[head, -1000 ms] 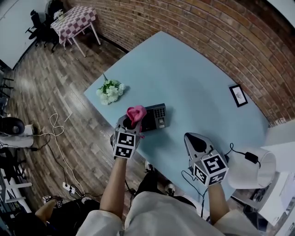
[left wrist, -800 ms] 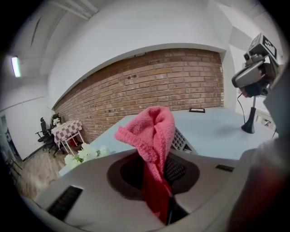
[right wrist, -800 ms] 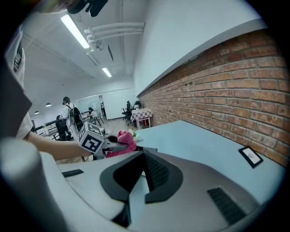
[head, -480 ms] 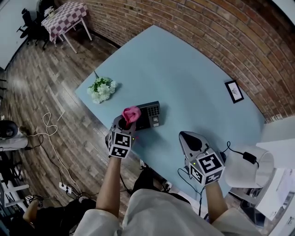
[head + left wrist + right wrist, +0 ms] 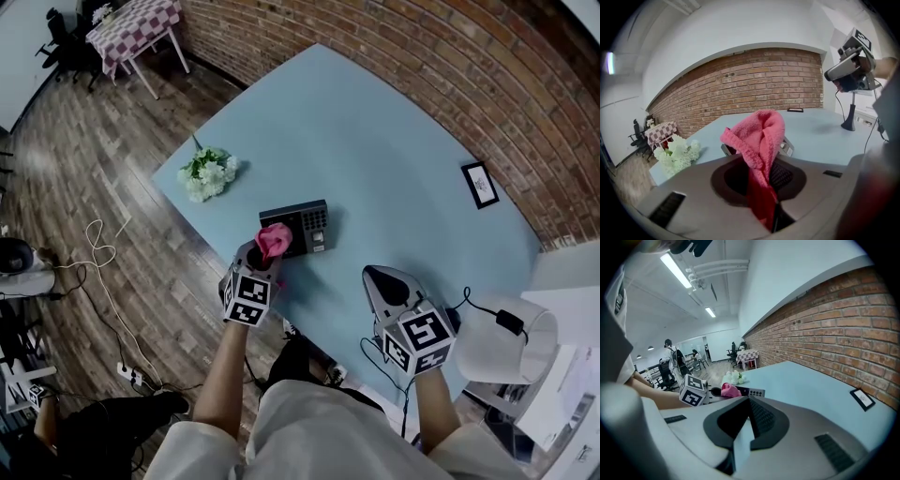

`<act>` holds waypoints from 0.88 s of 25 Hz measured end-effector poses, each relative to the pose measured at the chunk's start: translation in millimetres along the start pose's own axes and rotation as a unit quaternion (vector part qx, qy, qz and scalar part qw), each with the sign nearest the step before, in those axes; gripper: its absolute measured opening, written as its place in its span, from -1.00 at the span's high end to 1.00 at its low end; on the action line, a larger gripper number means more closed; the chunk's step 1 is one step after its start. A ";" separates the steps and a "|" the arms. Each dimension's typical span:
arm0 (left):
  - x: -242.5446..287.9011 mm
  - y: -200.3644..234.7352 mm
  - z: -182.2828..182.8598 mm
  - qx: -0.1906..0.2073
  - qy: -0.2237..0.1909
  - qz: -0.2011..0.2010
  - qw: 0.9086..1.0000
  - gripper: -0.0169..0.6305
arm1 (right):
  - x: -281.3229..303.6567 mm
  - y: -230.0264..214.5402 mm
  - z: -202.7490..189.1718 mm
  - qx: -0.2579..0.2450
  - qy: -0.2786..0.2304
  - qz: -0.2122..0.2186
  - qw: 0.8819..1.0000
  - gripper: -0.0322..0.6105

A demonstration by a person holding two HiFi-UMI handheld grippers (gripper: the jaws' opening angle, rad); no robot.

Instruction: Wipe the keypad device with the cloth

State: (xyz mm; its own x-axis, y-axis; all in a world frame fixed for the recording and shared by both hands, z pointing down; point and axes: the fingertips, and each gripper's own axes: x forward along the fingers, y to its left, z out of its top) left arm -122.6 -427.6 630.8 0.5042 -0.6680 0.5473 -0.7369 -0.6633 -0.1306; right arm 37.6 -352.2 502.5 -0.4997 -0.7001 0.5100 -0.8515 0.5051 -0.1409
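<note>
Left gripper clamped on pink cloth; cloth over near-left part of keypad device on blue table. Right gripper closed, empty, well apart. Wiping step seems in hand. Next likely: press cloth down, drag across keys.

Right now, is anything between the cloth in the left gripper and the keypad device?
Nothing visible does. The left gripper holds the pink cloth right at the keypad device's near edge. The flowers lie off to the left, and the right gripper is well apart.
</note>
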 end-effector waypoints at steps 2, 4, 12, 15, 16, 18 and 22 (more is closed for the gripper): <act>0.9 -5.7 -6.8 -0.003 0.005 -0.006 1.000 0.63 | -0.5 0.3 -1.0 0.000 0.001 0.001 1.000 0.87; 1.7 -10.9 -12.3 -0.004 0.008 -0.012 1.000 0.63 | -1.2 1.1 -2.0 0.000 0.001 0.001 1.000 0.87; 2.3 -29.1 -33.9 -0.012 0.020 -0.033 0.999 0.63 | -5.5 4.6 -7.5 0.003 0.003 0.004 1.000 0.87; 2.6 -36.5 -43.7 -0.024 0.023 -0.038 0.999 0.63 | -6.1 5.9 -6.8 0.002 0.001 0.004 1.000 0.87; 2.9 -38.4 -45.8 -0.028 0.023 -0.038 0.999 0.63 | -6.0 6.4 -6.0 0.002 0.000 0.004 1.000 0.87; 3.3 -41.7 -48.9 -0.031 0.022 -0.038 0.999 0.63 | -5.9 7.0 -5.0 0.002 -0.001 0.004 1.000 0.87; 3.8 -45.6 -52.9 -0.039 0.020 -0.036 0.998 0.63 | -7.5 8.4 -6.2 0.004 0.000 0.004 1.000 0.87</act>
State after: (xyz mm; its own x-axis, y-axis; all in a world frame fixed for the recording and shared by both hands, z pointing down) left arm -110.9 -382.0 682.6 0.5402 -0.6046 0.5853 -0.7332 -0.6795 -0.0252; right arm 35.2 -339.6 502.7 -0.5071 -0.6963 0.5080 -0.8484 0.5073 -0.1516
